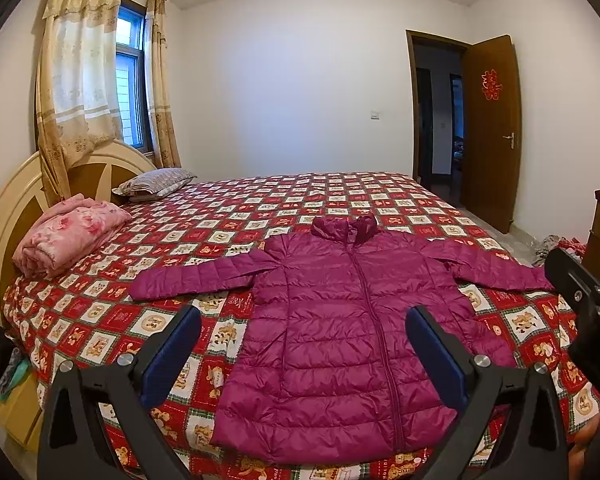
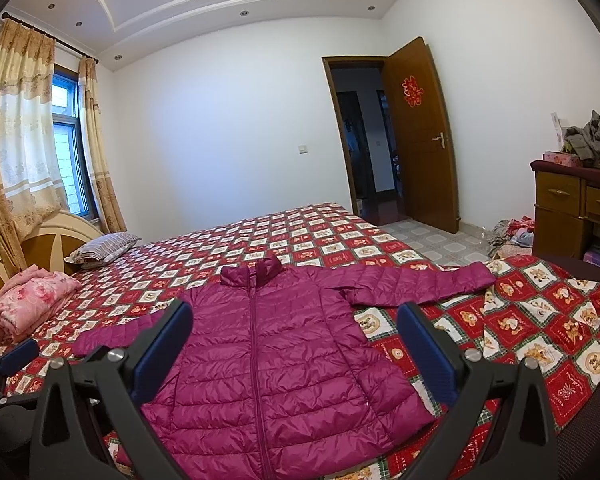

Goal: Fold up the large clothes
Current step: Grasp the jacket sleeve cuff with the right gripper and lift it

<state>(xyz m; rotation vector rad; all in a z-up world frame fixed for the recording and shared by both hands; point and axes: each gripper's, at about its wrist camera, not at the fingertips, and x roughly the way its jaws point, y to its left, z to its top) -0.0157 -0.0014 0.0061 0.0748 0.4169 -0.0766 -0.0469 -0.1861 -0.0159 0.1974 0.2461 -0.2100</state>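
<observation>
On the bed, a red-and-white checked bedspread with bear prints covers the whole mattress. Cream and brown headboard at the left end, striped pillow beside it, folded pink floral blanket nearer the camera. White walls, window with beige patterned curtains, brown door standing open with a red paper cutout on it. Wooden dresser at right with grey clothes piled on top; more clothes on the tiled floor beside it.

Magenta quilted puffer jacket lies flat, front up, on the near part of the bed, zipped, collar pointing away from the cameras, hem at the near edge. Both sleeves spread out sideways, left sleeve and right sleeve resting on the bedspread.

Left gripper hovers above the lower jacket, jaws spread wide, nothing between them. Right gripper likewise above the jacket, jaws wide apart, holding nothing.
</observation>
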